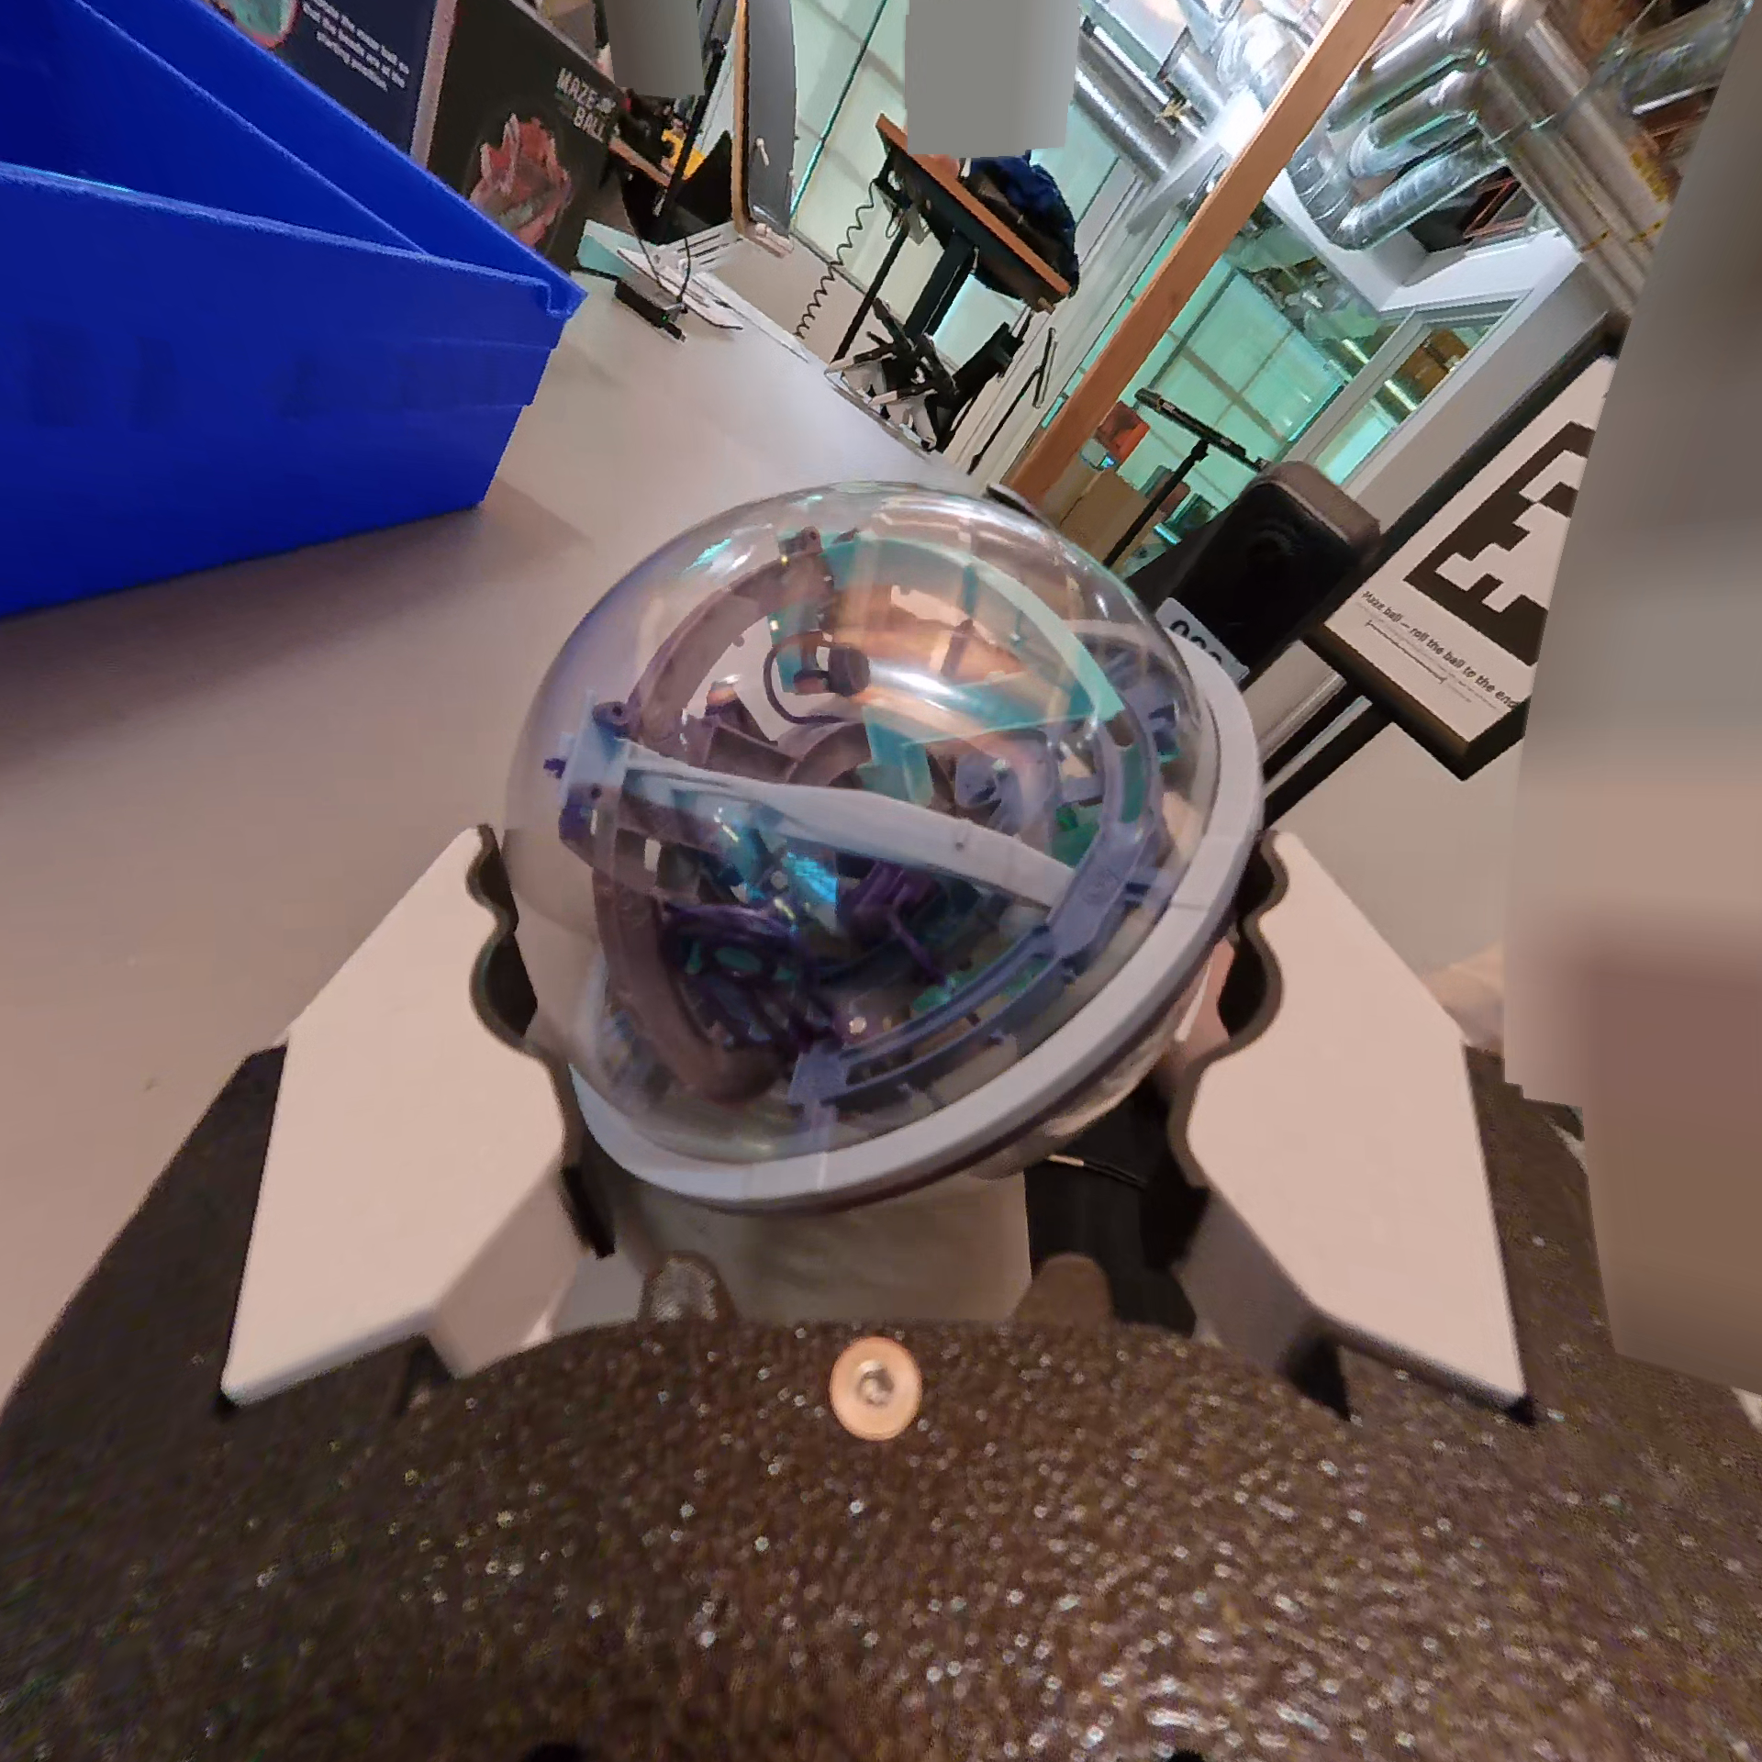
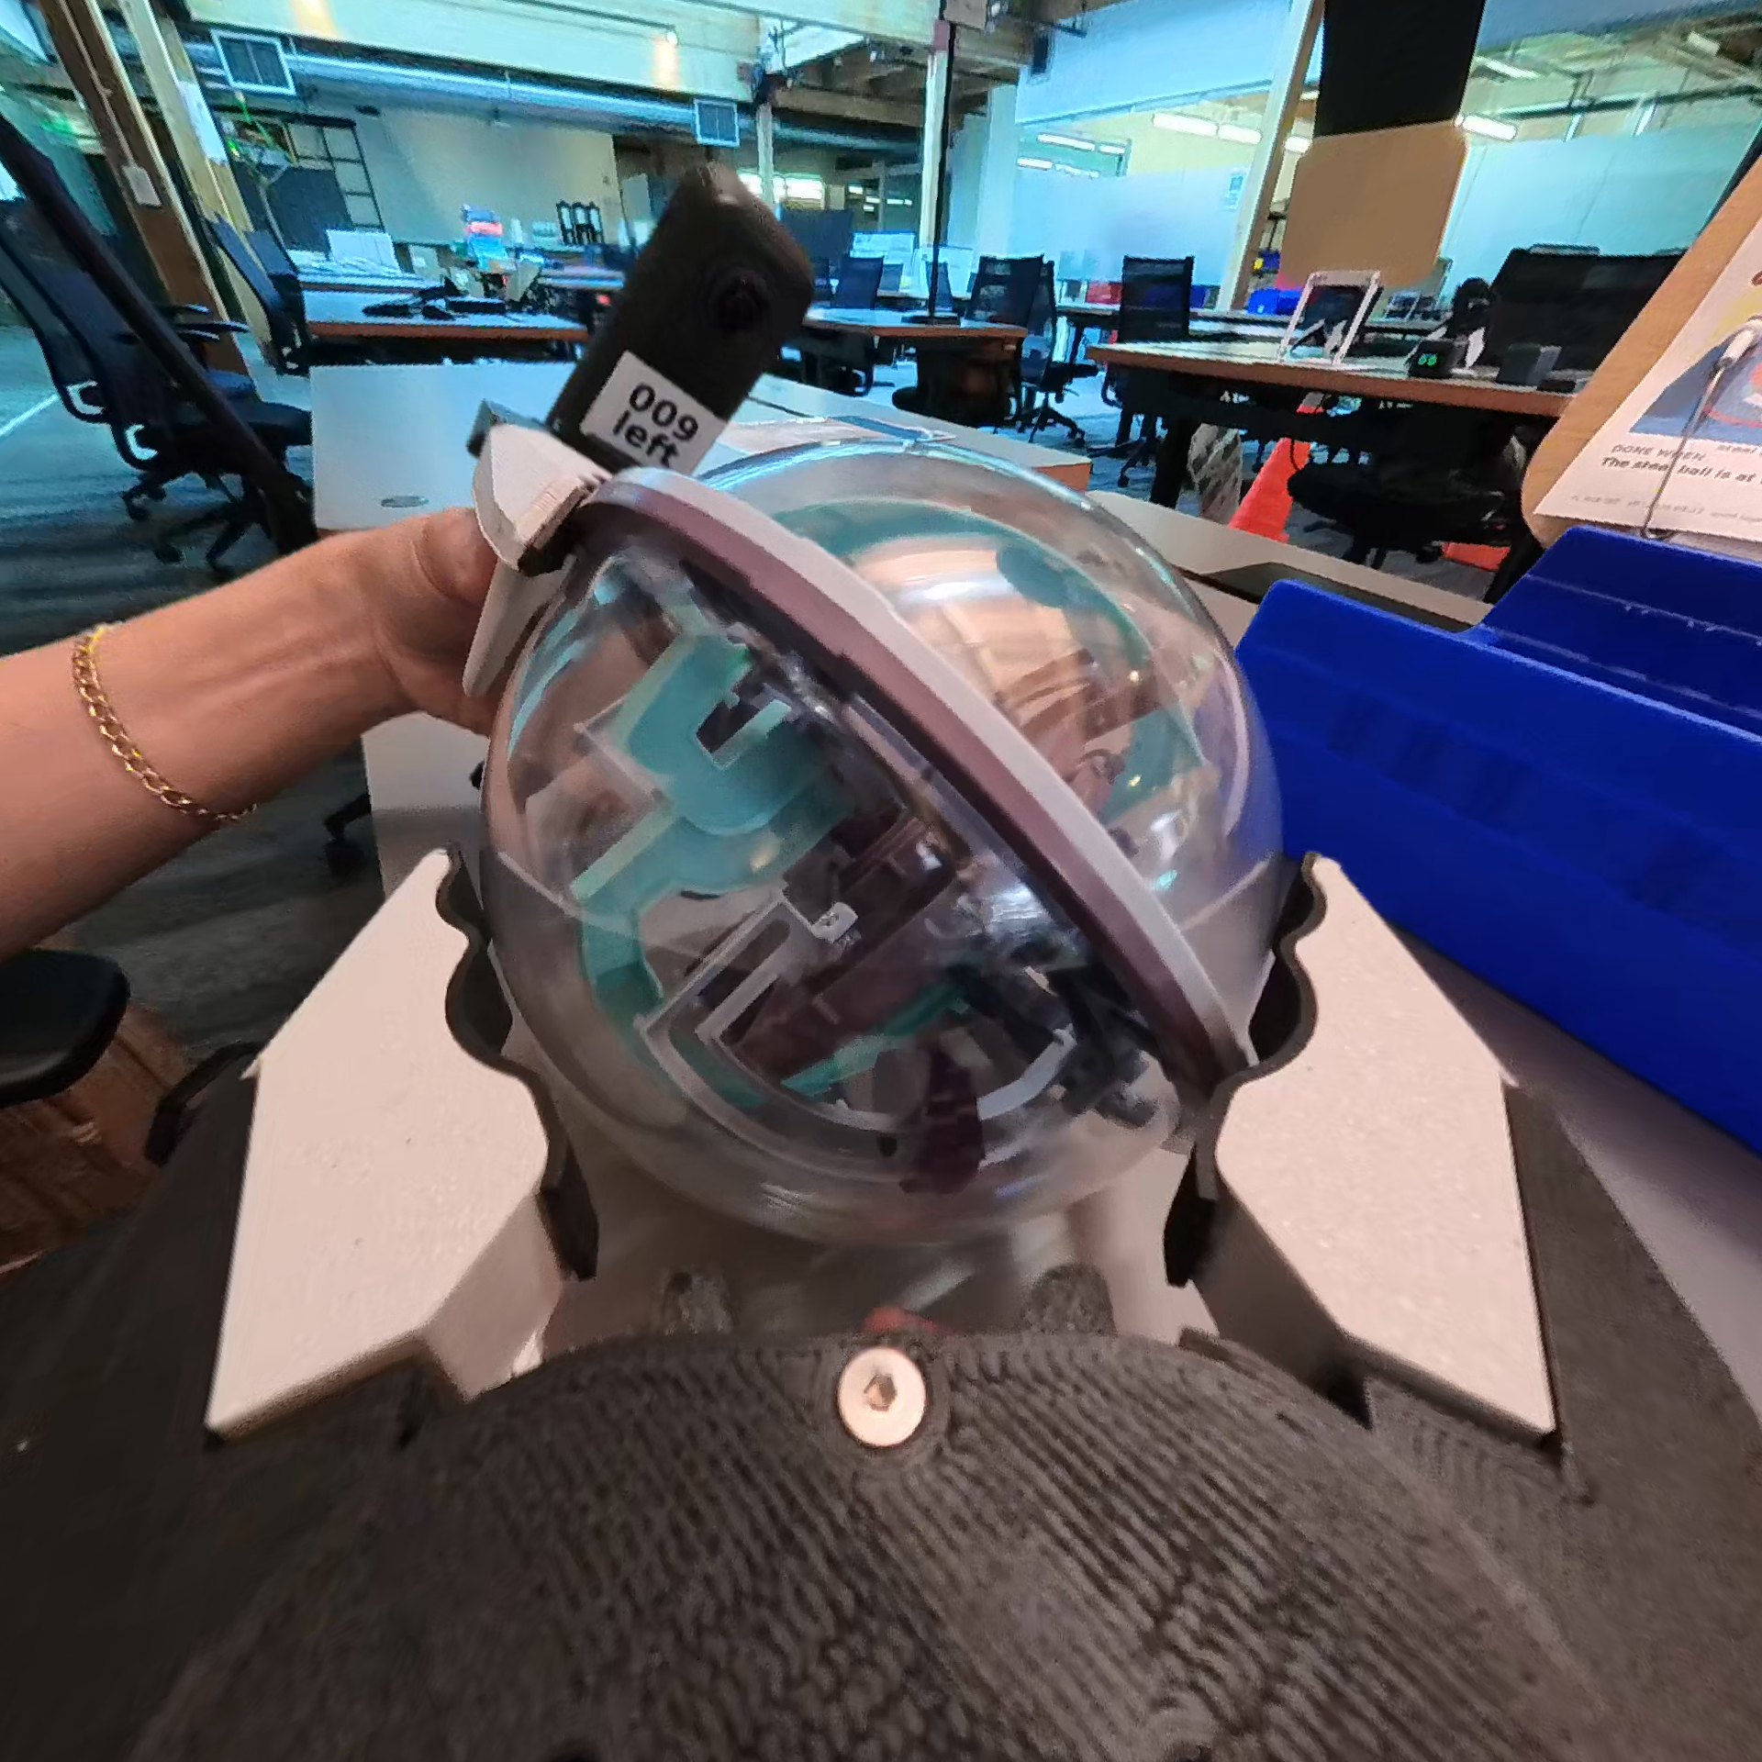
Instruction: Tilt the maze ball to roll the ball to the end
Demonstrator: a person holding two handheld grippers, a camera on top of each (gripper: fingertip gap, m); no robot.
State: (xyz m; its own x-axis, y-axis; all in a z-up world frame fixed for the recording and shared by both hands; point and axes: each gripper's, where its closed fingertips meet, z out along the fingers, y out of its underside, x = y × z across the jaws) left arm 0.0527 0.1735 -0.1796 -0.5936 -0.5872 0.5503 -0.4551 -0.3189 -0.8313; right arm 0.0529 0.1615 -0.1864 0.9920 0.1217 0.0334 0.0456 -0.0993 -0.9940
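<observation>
Mid-tilt: maze ball (image 1: 858, 839) held off the table, pinched from opposite sides by left gripper (image 1: 872, 915) and right gripper (image 2: 877, 963), band slanted; inner ball not discernible (blur); next, probably gentle coordinated tilting.

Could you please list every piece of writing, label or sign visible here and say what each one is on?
I will not quote wording; these bear it:
White sticker on the black camera body.
White card with a black square marker.
Dark printed box behind the blue plastic bin.
Printed sheet on a wooden board.
Clear plastic maze ball: none seen.
</observation>
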